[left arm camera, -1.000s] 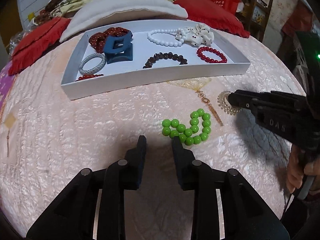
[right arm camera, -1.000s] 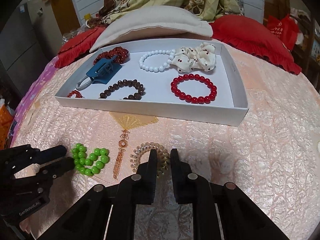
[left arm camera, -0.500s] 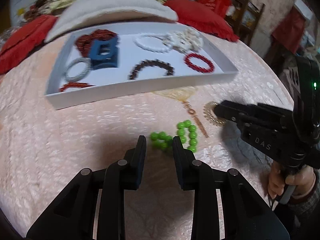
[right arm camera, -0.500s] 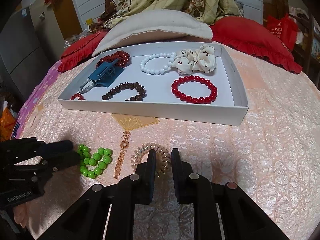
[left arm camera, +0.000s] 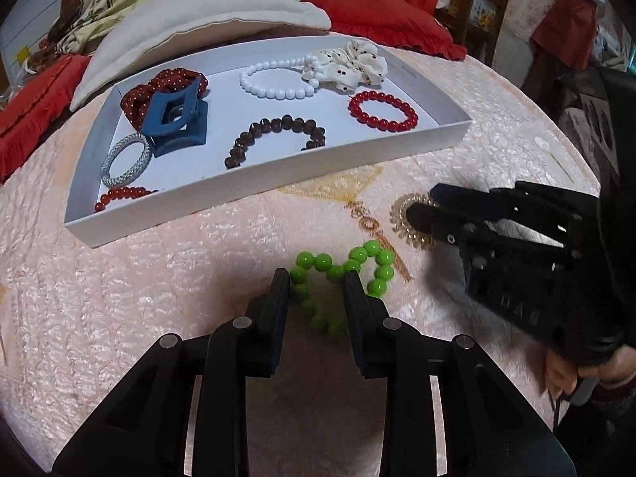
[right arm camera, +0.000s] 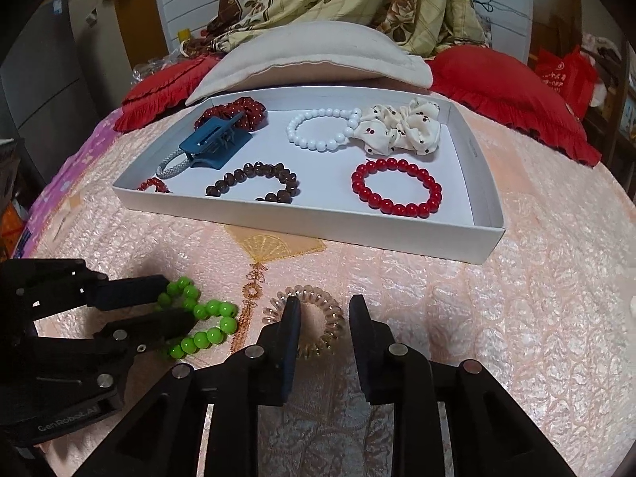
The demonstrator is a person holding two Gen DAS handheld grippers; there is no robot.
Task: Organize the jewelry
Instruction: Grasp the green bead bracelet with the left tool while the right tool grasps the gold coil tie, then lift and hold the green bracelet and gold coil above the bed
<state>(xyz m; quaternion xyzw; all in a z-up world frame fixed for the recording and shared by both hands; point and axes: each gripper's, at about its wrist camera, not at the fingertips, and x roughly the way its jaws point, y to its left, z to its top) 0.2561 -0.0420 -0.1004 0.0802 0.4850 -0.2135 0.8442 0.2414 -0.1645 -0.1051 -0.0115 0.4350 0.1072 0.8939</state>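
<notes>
Two grippers are at work on the quilted bedspread, each over a loose piece. The left gripper (left arm camera: 314,278) has its jaws set narrowly apart with a stretch of the green bead bracelet (left arm camera: 342,274) lying between them; I cannot see the pads pressing on the beads. The right gripper (right arm camera: 324,306) is opening its jaws, and they straddle the near right part of the clear coil hair tie (right arm camera: 314,318), one finger over the hole of the ring and the other just outside it, not pinching it. Between the two pieces lies a thin gold tassel charm (right arm camera: 251,290). Farther off sits the white tray (right arm camera: 483,198), already holding a red bead bracelet (right arm camera: 397,192), a brown one, a white one, a cream scrunchie, a blue hair claw and more. Both loose pieces look light. The bracelet is probably floppy on its string, with hard, smooth beads that could roll out of a pinch, so closing across the strand between two beads seems best. The coil tie looks springy and slick; taking one side of the ring squarely should hold it.
</notes>
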